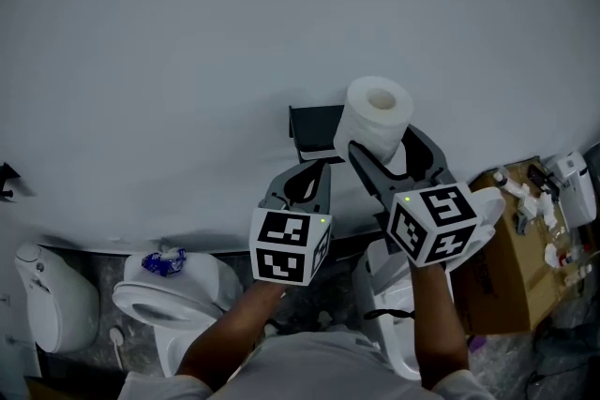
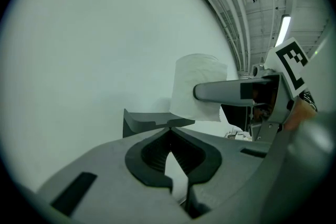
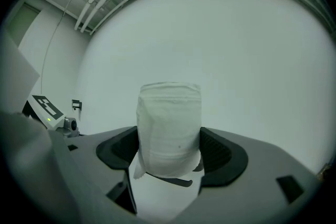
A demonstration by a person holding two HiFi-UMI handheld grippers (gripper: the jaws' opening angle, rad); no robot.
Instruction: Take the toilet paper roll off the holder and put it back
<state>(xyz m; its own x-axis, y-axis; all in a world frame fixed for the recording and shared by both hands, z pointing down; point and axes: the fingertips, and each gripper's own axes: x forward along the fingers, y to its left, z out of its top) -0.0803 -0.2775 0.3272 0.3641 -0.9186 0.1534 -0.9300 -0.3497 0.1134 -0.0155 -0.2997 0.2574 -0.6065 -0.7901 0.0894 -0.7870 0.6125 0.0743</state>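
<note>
A white toilet paper roll (image 1: 376,116) is held upright against the white wall, just right of the black holder (image 1: 313,130). My right gripper (image 1: 390,151) is shut on the roll, one jaw on each side; in the right gripper view the roll (image 3: 169,128) fills the gap between the pads and a loose sheet hangs below. My left gripper (image 1: 311,168) is shut with nothing between its jaws, its tips just under the holder. The left gripper view shows the holder (image 2: 148,121) right beyond the closed tips (image 2: 169,127), with the roll (image 2: 198,84) and a right finger (image 2: 220,92) to the right.
Below me stands a white toilet (image 1: 165,299) with a blue object (image 1: 163,262) on its tank, and another white fixture (image 1: 54,296) at the far left. At the right an open cardboard box (image 1: 502,269) holds several small items.
</note>
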